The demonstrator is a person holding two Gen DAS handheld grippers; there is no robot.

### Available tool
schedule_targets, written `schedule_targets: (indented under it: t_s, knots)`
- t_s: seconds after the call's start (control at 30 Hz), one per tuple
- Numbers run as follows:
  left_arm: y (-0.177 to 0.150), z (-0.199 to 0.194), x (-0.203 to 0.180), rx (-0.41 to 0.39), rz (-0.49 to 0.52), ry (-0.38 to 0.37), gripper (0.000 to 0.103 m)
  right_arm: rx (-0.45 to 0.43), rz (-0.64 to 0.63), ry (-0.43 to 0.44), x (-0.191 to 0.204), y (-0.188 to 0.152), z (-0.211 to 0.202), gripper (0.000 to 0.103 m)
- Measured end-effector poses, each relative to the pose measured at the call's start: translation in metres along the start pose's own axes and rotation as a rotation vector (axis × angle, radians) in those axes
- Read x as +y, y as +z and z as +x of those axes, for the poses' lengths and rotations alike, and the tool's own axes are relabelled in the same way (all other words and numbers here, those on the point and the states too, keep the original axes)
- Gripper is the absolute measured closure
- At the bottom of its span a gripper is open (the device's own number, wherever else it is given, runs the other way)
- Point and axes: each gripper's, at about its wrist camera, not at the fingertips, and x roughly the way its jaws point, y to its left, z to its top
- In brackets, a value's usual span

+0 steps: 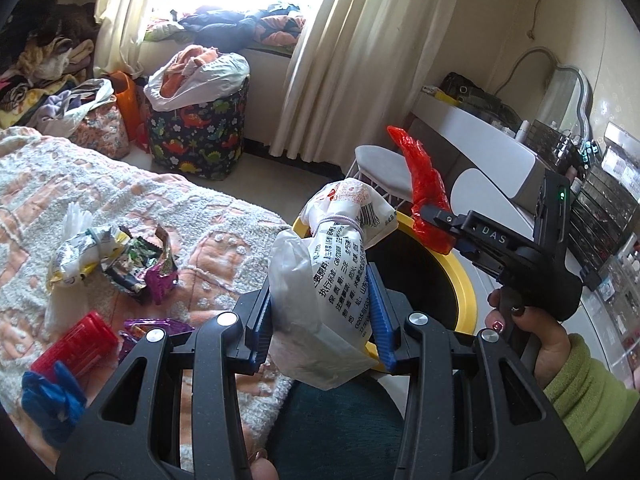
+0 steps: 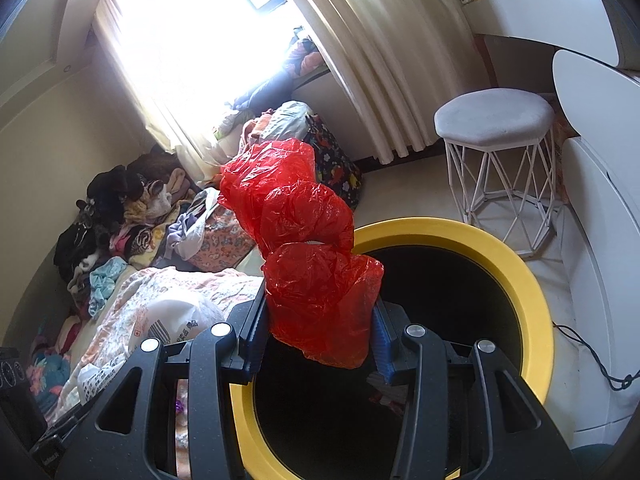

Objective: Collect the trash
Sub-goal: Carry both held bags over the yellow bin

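Trash filled both your tools. Your left gripper [image 1: 322, 308] was clamped on a white printed plastic bag [image 1: 340, 256], held beside the bed [image 1: 168, 200] at the rim of the yellow-rimmed bin [image 2: 516, 276]. Your right gripper [image 2: 320, 340] pinched a crumpled red plastic bag [image 2: 304, 240] above the bin's dark opening. Snack wrappers [image 1: 132, 260] and a red container [image 1: 74, 344] lay on the bedspread.

Bed [image 1: 224, 216] carries crumpled wrappers [image 1: 136, 264] and red box [image 1: 74, 342].
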Motion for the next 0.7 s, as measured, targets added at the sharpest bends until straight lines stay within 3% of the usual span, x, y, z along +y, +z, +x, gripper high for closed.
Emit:
schedule_targets:
  t_s: [0.7]
  knots:
    - [-0.011,0.028,-0.021,0.073,0.059,-0.004,0.069,0.078,0.041,-0.063,-0.01,-0.007,0.011,0.061]
